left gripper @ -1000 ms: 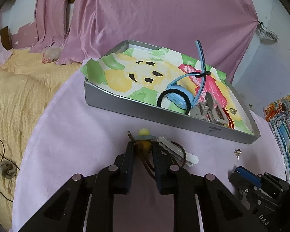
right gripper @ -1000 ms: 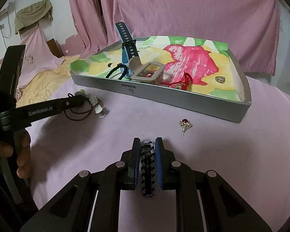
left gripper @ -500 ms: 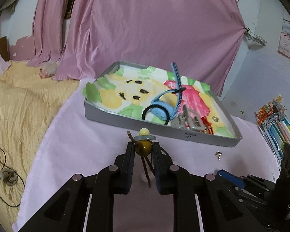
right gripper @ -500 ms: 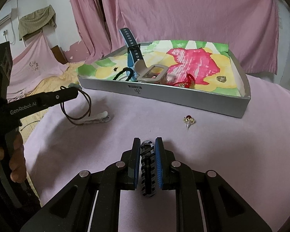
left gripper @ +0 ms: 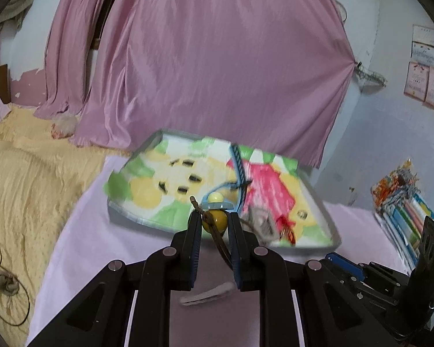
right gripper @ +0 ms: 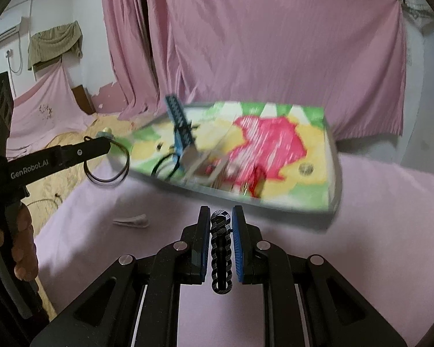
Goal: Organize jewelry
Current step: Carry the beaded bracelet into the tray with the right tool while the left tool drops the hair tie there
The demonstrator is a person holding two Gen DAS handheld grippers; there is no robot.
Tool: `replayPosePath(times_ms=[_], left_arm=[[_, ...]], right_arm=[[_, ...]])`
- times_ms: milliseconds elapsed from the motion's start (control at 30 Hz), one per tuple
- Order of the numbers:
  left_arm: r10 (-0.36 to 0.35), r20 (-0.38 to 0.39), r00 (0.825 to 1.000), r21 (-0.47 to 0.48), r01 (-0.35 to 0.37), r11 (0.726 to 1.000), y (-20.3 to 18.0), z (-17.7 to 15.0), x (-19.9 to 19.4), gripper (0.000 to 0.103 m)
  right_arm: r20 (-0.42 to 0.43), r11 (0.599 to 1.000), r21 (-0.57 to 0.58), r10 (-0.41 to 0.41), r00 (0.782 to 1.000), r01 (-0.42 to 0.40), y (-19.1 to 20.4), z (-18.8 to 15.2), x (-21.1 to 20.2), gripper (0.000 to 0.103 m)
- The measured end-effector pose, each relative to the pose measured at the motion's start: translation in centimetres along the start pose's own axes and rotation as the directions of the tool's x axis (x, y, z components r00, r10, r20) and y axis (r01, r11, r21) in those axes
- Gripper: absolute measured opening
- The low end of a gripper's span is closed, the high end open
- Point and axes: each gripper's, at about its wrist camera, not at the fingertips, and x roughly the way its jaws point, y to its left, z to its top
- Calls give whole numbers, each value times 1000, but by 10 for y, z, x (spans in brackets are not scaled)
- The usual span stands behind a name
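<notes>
Both grippers are matt black with angular, cut-out linkage arms, and a round silver screw head sits at each joint behind the fingers. The left gripper (left gripper: 214, 221) and the right gripper (right gripper: 220, 218) share one build — two flat, narrow black fingers (right gripper: 203, 231) with blue ribbed pads on their inner faces. Seen side-on from the right wrist, the left one bears white "GenRobot.AI" lettering behind its fingers, with a black handle further back in the person's hand (right gripper: 13, 245).

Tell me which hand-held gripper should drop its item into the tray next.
Left. The left hand-held gripper holds the beaded hair tie lifted at the tray edge. The right hand-held gripper, gripping the black striped piece, sits farther back.
</notes>
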Motion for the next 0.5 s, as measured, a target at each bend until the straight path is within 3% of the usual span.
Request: replayPosePath(times_ms=[200, 500], left_arm=[[-11, 40, 999, 14, 10, 1000, -6, 20, 13, 17], [4, 17, 1000, -18, -4, 1000, 7, 31, 51, 17]], right_arm=[[58, 1000, -7, -17, 998, 18, -9, 30, 11, 13], [46, 999, 42, -32, 998, 30, -25, 49, 47, 13]])
